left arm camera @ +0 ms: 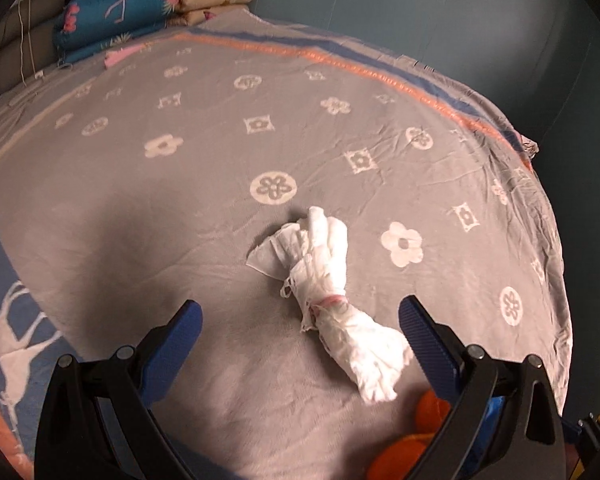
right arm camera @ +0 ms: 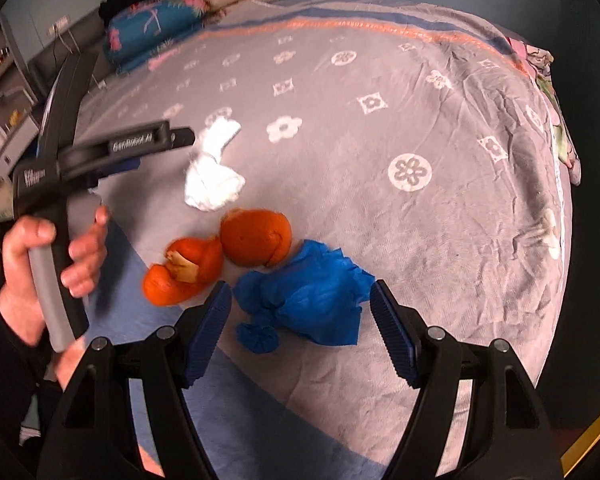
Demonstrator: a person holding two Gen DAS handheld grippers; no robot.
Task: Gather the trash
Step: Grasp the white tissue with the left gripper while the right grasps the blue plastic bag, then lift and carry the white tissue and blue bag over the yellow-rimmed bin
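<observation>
Both jaws gape empty: left gripper [left arm camera: 300,320] over light, crushable white tissue [left arm camera: 332,300], right gripper [right arm camera: 302,304] over soft blue paper [right arm camera: 312,300]; pinch mid-bundle.

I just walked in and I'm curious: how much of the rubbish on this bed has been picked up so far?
None yet. The white tissue, orange peels and blue paper all lie on the bedspread. The left gripper and right gripper are open and empty.
</observation>
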